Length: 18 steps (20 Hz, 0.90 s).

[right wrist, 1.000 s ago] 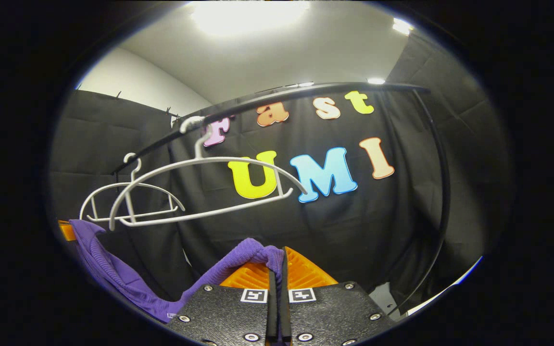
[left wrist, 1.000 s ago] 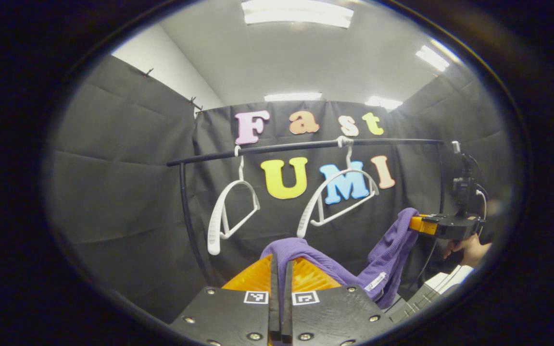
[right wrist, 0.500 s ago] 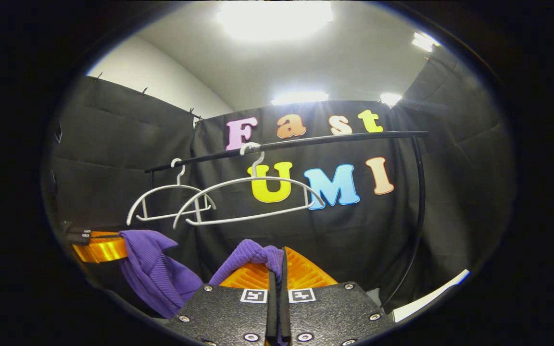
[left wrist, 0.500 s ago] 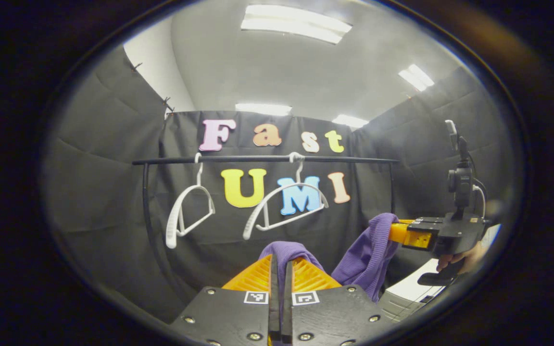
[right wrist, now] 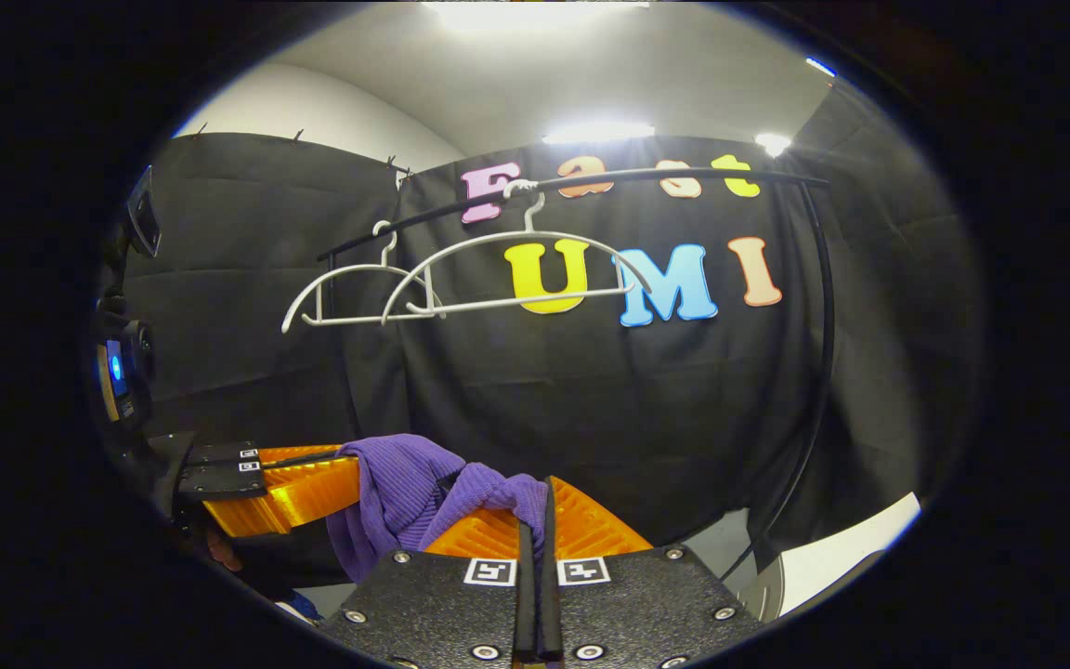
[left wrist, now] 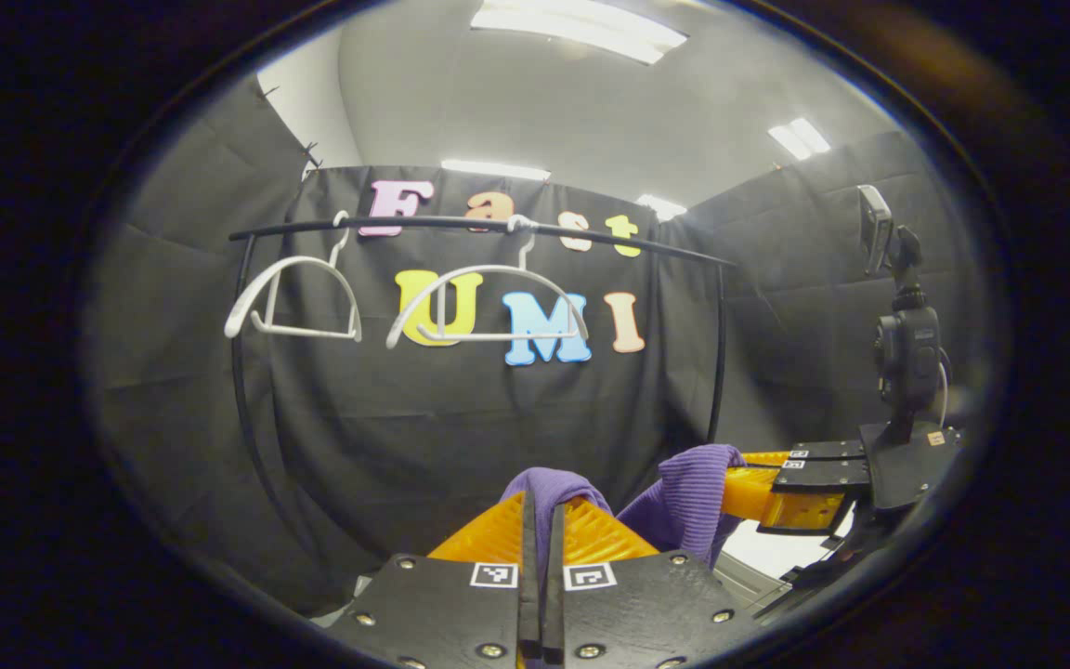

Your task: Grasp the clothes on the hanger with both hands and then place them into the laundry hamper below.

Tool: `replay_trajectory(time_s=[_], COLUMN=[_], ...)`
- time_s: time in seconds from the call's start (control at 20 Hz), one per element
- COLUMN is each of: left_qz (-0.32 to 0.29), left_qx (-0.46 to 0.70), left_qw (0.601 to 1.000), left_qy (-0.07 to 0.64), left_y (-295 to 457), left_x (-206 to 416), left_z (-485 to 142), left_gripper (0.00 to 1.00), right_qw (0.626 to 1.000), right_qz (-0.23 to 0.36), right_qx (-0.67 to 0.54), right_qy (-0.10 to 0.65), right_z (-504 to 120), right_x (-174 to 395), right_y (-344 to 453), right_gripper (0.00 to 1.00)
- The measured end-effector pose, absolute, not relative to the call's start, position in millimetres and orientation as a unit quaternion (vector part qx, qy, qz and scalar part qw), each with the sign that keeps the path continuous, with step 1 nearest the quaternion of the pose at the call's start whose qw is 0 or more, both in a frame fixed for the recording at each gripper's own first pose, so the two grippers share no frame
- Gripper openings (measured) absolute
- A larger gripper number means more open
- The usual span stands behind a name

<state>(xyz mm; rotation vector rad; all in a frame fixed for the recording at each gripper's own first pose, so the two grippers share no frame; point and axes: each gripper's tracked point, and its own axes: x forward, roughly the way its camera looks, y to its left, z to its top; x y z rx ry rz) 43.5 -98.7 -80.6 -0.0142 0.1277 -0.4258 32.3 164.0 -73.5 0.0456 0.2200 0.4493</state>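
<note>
The purple garment [left wrist: 684,497] is held well below the rail [left wrist: 461,223], clear of both bare white hangers [right wrist: 507,274]. One fold is clamped between the closed fingers of the left gripper [left wrist: 541,520], another between those of the right gripper [right wrist: 535,525]. The carrying step is judged under way. Next, both grippers must be lowered together over the hamper, then opened.

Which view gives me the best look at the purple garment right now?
The right gripper view: the purple garment spreads wide there, bunched between the left gripper and the right gripper, both shut on it. The left gripper view shows less: a fold in its own fingers and a bunch at the right gripper.
</note>
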Motion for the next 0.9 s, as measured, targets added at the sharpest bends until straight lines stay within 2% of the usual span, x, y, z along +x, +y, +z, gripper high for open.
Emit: replay_trajectory(time_s=[0.1,0.15,0.25,0.45,0.5,0.55,0.75,0.8,0.9], left_qz=[-0.205,-0.199,-0.188,-0.174,-0.17,-0.168,-0.158,-0.152,-0.144], left_qx=[-0.008,-0.008,-0.003,0.004,0.008,0.012,0.023,0.028,0.035], left_qw=[0.975,0.975,0.975,0.971,0.969,0.968,0.957,0.955,0.95], left_qy=[0.087,0.098,0.119,0.163,0.176,0.188,0.241,0.254,0.274], left_y=[-98,-97,-94,-94,-93,-93,-90,-89,-82], left_x=[41,41,40,42,46,47,42,42,37], left_z=[-107,-119,-142,-190,-202,-215,-269,-283,-306], left_gripper=[0.07,0.03,0.07,0.03,0.07,0.02,0.07,0.03,0.06], right_qw=[0.967,0.966,0.964,0.958,0.956,0.953,0.945,0.944,0.941], right_qz=[0.219,0.217,0.212,0.205,0.203,0.202,0.187,0.18,0.168], right_qx=[0.02,0.017,0.009,-0.009,-0.015,-0.022,-0.037,-0.042,-0.051], right_qy=[0.131,0.142,0.162,0.201,0.212,0.224,0.264,0.273,0.291], right_z=[-97,-109,-129,-171,-182,-196,-240,-250,-267], right_x=[30,29,27,24,23,24,22,23,21], right_y=[162,160,156,151,148,147,135,132,125], right_gripper=[0.02,0.02,0.02,0.02,0.02,0.02,0.02,0.02,0.02])
